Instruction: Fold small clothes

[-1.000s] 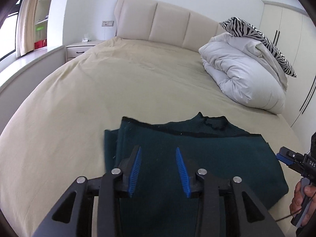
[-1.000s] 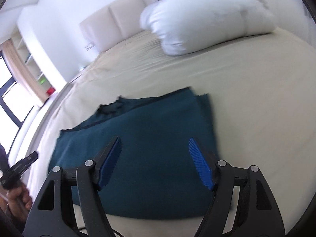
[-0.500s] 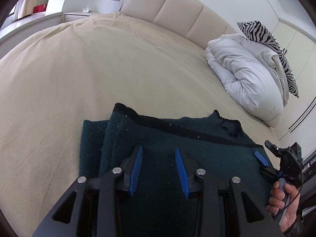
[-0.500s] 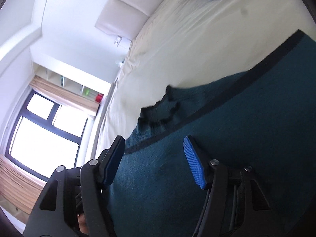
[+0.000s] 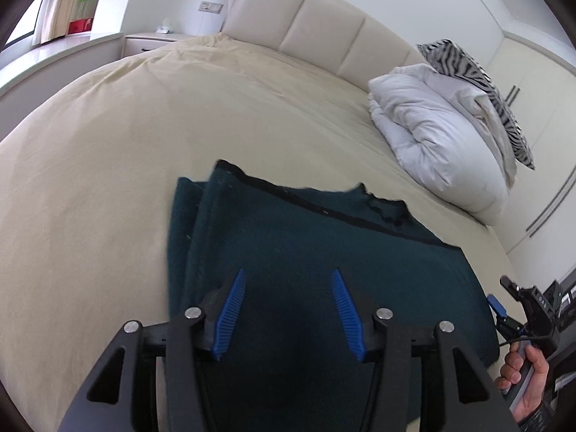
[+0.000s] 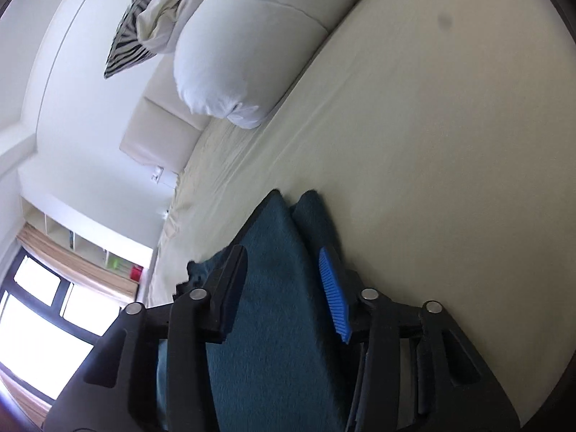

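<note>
The near part of the dark green garment [image 5: 324, 252] lies hidden beneath the left tool [image 5: 286, 277], so its lower hem cannot be seen. Right of the garment, the right tool [image 5: 518, 309] and the hand [image 5: 525, 378] are cut by the picture's edge. In the right wrist view the garment's collar is blocked by a black finger [image 6: 230, 280].

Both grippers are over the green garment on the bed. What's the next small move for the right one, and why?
Probably close the right gripper on the dark green garment. Its jaws have just been closing and already straddle the garment's edge, pads not yet pressing. The left gripper hangs open above the cloth, holding nothing.
</note>
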A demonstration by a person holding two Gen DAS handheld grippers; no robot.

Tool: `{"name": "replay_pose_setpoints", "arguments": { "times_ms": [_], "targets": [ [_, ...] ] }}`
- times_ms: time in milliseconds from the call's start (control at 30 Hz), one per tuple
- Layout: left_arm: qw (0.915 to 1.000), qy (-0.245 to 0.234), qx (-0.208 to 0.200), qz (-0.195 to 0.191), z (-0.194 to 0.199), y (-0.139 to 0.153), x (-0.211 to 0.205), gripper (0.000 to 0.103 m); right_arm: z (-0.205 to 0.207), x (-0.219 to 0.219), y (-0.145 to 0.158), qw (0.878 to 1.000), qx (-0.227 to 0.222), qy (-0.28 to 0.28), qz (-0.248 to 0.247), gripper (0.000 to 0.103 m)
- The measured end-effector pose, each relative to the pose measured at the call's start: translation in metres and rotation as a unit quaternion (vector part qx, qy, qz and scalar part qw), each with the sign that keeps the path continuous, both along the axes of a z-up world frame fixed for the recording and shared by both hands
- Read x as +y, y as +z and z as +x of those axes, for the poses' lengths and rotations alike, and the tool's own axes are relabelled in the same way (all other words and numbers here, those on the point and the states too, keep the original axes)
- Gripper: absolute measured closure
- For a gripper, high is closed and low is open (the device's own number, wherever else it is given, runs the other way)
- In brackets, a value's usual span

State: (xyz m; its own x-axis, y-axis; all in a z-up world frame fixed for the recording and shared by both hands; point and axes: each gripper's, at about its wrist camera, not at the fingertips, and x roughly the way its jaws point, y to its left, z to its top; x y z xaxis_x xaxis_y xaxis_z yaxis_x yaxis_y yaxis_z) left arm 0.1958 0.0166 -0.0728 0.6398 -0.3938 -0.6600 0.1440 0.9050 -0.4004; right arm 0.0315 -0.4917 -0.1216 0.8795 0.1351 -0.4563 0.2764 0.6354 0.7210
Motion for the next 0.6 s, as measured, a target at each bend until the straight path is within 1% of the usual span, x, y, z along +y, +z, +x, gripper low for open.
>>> {"name": "replay_pose_setpoints", "arguments": {
  "times_ms": [33,67,100,133,167,233,267,300,333,367,400,433,467,500,567,600],
  "targets": [
    [0.9999,-0.01,-0.004,0.001,-0.014,0.002,-0.003,0.048,-0.005,0.022,0.011,0.999,-0.012,0.028,-0.009,0.048],
    [0.9998,-0.017,-0.008,0.005,-0.027,0.002,-0.009,0.045,-0.009,0.045,0.021,0.998,-0.025,0.057,-0.011,0.044],
    [0.9997,-0.02,-0.008,0.014,-0.036,0.001,-0.015,0.044,-0.011,0.072,0.026,0.995,-0.036,0.092,-0.013,0.036],
    [0.9995,-0.02,-0.004,0.025,-0.043,-0.003,-0.019,0.044,-0.01,0.102,0.029,0.99,-0.043,0.133,-0.016,0.033],
    [0.9994,-0.017,0.005,0.031,-0.047,-0.009,-0.019,0.044,-0.008,0.134,0.028,0.982,-0.041,0.181,-0.019,0.033],
    [0.9984,-0.01,0.033,0.046,-0.048,-0.026,-0.016,0.045,-0.003,0.174,0.016,0.971,-0.029,0.237,-0.005,0.033],
    [0.998,-0.012,0.036,0.051,-0.047,-0.032,-0.013,0.051,0.001,0.192,0.005,0.966,-0.019,0.259,0.01,0.033],
    [0.998,-0.015,0.034,0.052,-0.048,-0.034,-0.009,0.053,0.003,0.204,-0.006,0.962,-0.003,0.274,0.014,0.033],
    [0.9979,-0.019,0.036,0.051,-0.048,-0.035,-0.006,0.053,0.01,0.214,-0.022,0.958,0.034,0.284,0.008,0.034],
    [0.9978,-0.023,0.039,0.049,-0.047,-0.034,-0.004,0.053,0.012,0.215,-0.031,0.96,0.054,0.276,0.0,0.037],
    [0.9976,-0.026,0.042,0.048,-0.046,-0.034,-0.003,0.053,0.01,0.21,-0.036,0.963,0.046,0.267,-0.004,0.05],
    [0.9974,-0.028,0.044,0.05,-0.045,-0.035,-0.003,0.054,0.007,0.205,-0.039,0.965,0.04,0.261,0.006,0.061],
    [0.9972,-0.028,0.044,0.053,-0.045,-0.035,-0.003,0.054,0.004,0.191,-0.044,0.968,0.036,0.246,0.034,0.064],
    [0.997,-0.027,0.043,0.058,-0.046,-0.036,-0.005,0.054,0.001,0.178,-0.045,0.972,0.035,0.228,0.05,0.067],
    [0.9964,-0.028,0.037,0.07,-0.049,-0.038,-0.008,0.054,-0.015,0.148,-0.044,0.983,0.028,0.175,0.041,0.068],
    [0.9962,-0.029,0.035,0.075,-0.05,-0.038,-0.008,0.054,-0.023,0.132,-0.043,0.987,0.026,0.151,0.041,0.068]
  ]
}}
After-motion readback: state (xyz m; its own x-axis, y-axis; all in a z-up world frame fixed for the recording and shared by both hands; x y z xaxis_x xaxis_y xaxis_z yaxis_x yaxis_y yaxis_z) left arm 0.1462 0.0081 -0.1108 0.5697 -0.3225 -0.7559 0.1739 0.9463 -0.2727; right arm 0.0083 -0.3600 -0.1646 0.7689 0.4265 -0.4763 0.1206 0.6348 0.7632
